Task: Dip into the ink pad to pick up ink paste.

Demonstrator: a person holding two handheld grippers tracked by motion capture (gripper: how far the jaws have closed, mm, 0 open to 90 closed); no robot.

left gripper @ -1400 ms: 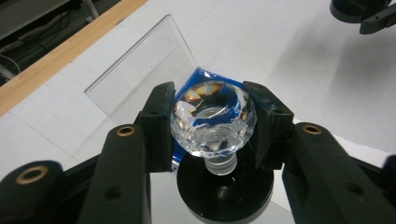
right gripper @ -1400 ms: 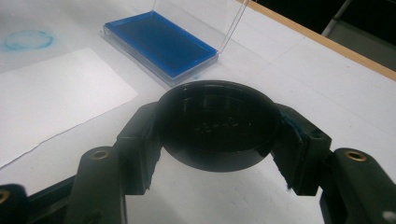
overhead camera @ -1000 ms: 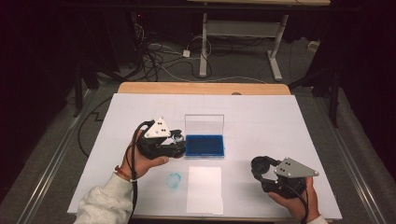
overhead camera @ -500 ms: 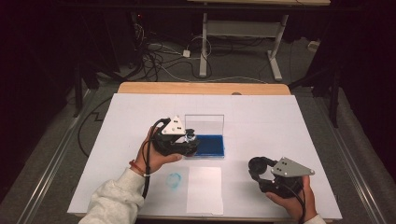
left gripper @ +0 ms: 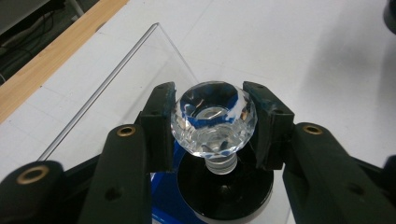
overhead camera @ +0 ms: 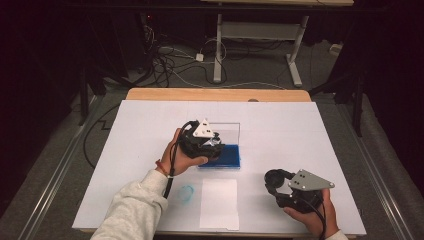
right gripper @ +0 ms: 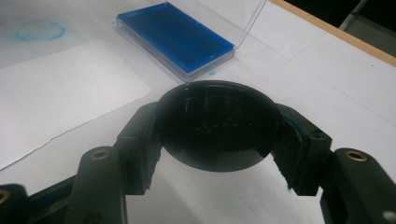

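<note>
A: From the high view, where is everything sitting?

B: The left gripper (overhead camera: pixel 212 145) is hovering over the left edge of the blue ink pad (overhead camera: pixel 227 156), its clear lid (overhead camera: pixel 229 133) standing up at the far side. The right gripper (overhead camera: pixel 280 186) is resting near the counter's (overhead camera: pixel 310 130) near right edge, with open white surface lying between them. A paper sheet (overhead camera: pixel 219 202) is lying near the front edge, a blue ring mark (overhead camera: pixel 186 193) just left of it.

A: And the left gripper view?

B: Its jaws are clamping a faceted crystal stamp (left gripper: pixel 214 122) by the knob, the black base (left gripper: pixel 224 193) hanging below.

A: The right gripper view?

B: Its jaws are clenching a round black cap (right gripper: pixel 217 125), well apart from the pad (right gripper: pixel 175 37).
</note>
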